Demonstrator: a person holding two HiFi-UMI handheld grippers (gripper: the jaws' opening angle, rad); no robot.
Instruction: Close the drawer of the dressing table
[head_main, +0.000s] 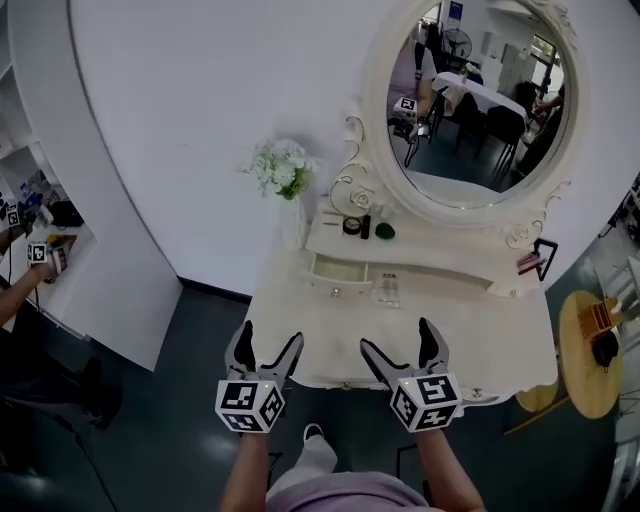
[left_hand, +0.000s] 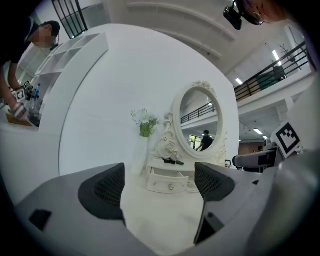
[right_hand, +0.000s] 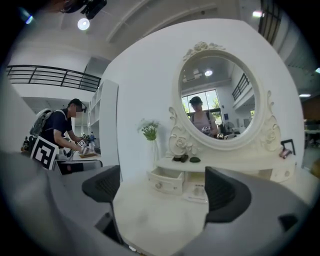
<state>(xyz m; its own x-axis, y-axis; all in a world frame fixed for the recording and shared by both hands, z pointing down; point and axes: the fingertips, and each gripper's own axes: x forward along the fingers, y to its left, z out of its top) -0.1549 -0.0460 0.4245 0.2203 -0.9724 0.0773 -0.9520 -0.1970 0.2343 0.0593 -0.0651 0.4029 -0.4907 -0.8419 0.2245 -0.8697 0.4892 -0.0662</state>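
Both claws are parked over the near edge of the desk (head_main: 330, 340), pointing at the mirror (head_main: 470, 100). Looks like a lining-up pose more than anything. The left claw (head_main: 271, 335) is spread wide with nothing in it, and the right claw (head_main: 398, 335) is the same: gaping, empty, only bare desk top between the jaws.

The drawer (head_main: 338, 272) is the little one in the raised shelf under the mirror. It's pulled partway out, at about 1 o'clock from the left claw and 11 o'clock from the right. My guess is nothing needs gripping here, just a shove on the front with its round knob, so either claw could do it.

A small clear container (head_main: 389, 290) sits just beside the drawer at its 3 o'clock, so watch for a knock. The vase of flowers (head_main: 283, 170) at 11 o'clock is well clear.

Writing: nothing I can read. There are just square markers on the claw cubes, and the container's label is too small to make out.
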